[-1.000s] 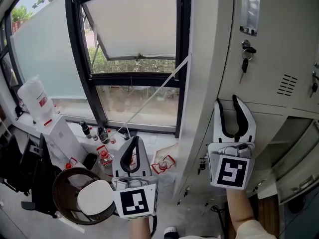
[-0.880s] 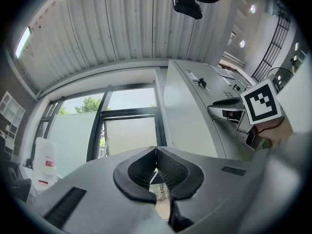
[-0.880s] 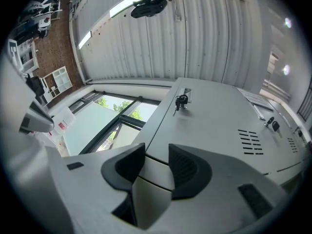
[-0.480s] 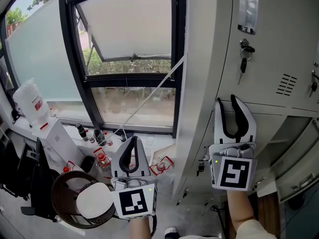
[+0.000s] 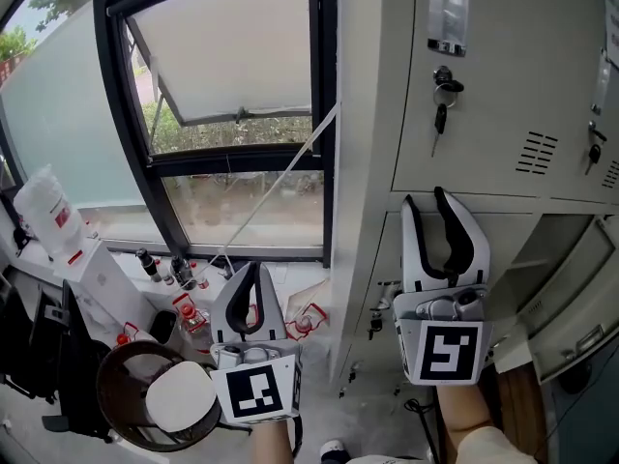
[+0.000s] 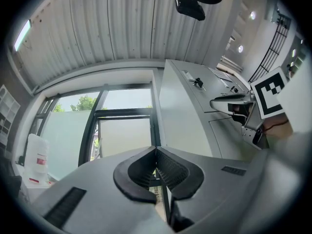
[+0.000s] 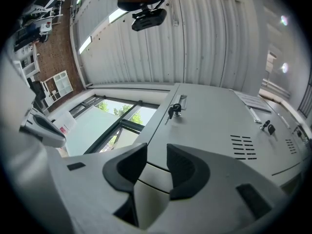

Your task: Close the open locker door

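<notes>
At the lower right of the head view, the open locker door (image 5: 578, 329) stands swung out from the bank of lockers (image 5: 484, 85). It lies to the right of the right tool (image 5: 424, 198) and lower in the frame. Between them shows the bare opening of its compartment, with a shelf edge inside.

The right tool is clearly the nearer one, held up against the closed lower front just beside that opening. Its jaws stand apart with nothing between them, only locker face behind, and they have just been narrowing a little.

The left tool (image 5: 253, 267) is well apart from the door, on the window (image 5: 232, 56) side beyond the lockers' end panel. Its jaws are together at the tips and empty.

The door is a pale grey metal panel, seen obliquely, so that its long edge runs slantwise up toward the right of the frame. A small slot or pull shows near its outer part. I cannot tell which side its hinge is on.

Judging by this, the right tool must go rightward and down to the door's outer face and push it back toward the opening.
</notes>
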Motion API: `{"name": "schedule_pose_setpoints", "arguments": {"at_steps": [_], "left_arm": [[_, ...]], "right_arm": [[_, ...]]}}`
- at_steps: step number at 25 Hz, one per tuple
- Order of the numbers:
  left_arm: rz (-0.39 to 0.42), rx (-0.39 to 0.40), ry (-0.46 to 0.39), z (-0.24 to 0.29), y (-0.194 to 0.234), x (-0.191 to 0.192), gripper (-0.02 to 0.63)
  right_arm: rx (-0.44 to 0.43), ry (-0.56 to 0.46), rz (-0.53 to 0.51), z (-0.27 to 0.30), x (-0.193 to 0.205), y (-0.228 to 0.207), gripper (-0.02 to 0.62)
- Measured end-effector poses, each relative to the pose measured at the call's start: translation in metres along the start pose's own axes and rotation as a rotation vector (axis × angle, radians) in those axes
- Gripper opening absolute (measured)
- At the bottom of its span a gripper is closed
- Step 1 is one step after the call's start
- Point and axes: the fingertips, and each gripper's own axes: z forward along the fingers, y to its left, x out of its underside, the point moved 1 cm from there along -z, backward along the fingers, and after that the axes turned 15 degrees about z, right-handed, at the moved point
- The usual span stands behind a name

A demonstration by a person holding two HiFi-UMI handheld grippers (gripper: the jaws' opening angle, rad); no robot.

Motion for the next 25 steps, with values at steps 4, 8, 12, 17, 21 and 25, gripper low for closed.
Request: {"name": "schedule_pose_setpoints", "arguments": {"at_steps": [4, 8, 12, 17, 21, 25], "left_arm": [[0.024, 0.019, -0.016, 0.0, -0.012, -0.009, 0.005], [0.013, 0.055, -0.039, -0.001, -0.032, -0.022, 0.005], [0.021, 0.103, -0.064, 0.0, -0.057, -0.033, 0.005], [-0.012, 0.185, -0.094, 0.005, -0.105, -0.051, 0.005], [-0.043, 0.252, -0.113, 0.006, -0.147, -0.065, 0.005], [-0.076, 0.324, -0.136, 0.003, -0.192, -0.08, 0.005]], "right_arm": [[0.007, -0.002, 0.003, -0.009, -0.004, -0.009, 0.12], [0.041, 0.003, 0.003, -0.024, -0.006, -0.025, 0.12], [0.087, 0.009, -0.012, -0.043, -0.009, -0.052, 0.12], [0.184, 0.034, -0.034, -0.075, -0.012, -0.1, 0.12], [0.261, 0.052, -0.056, -0.104, -0.018, -0.141, 0.12], [0.347, 0.065, -0.092, -0.138, -0.028, -0.182, 0.12]]}}
